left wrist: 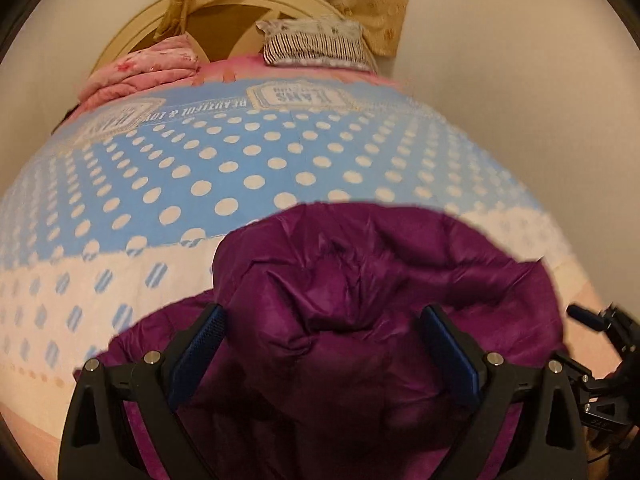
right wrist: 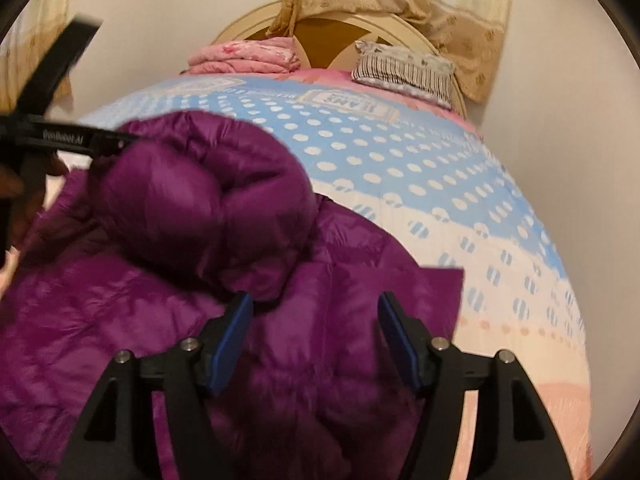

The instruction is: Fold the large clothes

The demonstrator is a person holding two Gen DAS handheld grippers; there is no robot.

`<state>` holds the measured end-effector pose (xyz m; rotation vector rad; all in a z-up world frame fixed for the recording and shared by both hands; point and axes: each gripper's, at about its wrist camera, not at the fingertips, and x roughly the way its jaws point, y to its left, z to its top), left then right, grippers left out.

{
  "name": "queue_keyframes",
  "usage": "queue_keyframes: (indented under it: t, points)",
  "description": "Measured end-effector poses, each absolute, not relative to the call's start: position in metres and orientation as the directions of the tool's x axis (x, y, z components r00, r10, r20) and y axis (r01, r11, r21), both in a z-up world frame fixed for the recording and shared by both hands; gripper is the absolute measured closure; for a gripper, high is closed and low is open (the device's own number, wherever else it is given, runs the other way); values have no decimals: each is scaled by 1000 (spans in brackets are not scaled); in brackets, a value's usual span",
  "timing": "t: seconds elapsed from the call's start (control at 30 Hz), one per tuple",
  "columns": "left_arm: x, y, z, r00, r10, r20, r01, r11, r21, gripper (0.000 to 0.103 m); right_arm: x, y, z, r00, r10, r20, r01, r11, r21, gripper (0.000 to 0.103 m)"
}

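Observation:
A puffy purple down jacket (left wrist: 360, 288) lies bunched on a bed with a blue polka-dot cover (left wrist: 248, 152). My left gripper (left wrist: 324, 312) is open, its blue pads on either side of a fold of the jacket. In the right wrist view the jacket (right wrist: 192, 216) fills the lower left, with a rolled bulge near the top. My right gripper (right wrist: 316, 300) is open just above the jacket's fabric. The left gripper's black body (right wrist: 52, 136) shows at the left edge of the right wrist view, and the right gripper (left wrist: 600, 344) at the right edge of the left wrist view.
At the head of the bed lie a folded pink quilt (left wrist: 148, 68) and a striped pillow (left wrist: 316, 44) against a round cream headboard (left wrist: 240, 12). A beige curtain (right wrist: 440, 8) hangs behind. A white wall runs along the bed's right side.

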<state>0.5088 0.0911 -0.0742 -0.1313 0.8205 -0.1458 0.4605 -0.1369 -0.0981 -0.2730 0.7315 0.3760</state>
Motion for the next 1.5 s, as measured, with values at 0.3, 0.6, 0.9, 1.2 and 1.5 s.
queue_keyframes:
  t: [0.3,0.6,0.9,1.2,1.5]
  points:
    - [476,117,-61,742,36,-670,-104,993,-63,6,478,-129,-80,562,436,-703,-350,895,275,7]
    - [478,123,-83,722,72,-688,-219,967,-128,5,515,-128,-104,538,426,-727,-12,866,499,7]
    - [497,104,-119,644,-31,-765,-161,971,-175,5,521,-108,-129,467,374,-801,-41,914,403,76]
    - [505,87,-133,577,-144,-804,-51,976,-211,72,514,-93,-132,514,287,-809,-137,958,253,90]
    - [470,82,-84,686,-198,-700,53,973,-223,97,499,-91,-109,562,275,-780,-207,960,189,95]
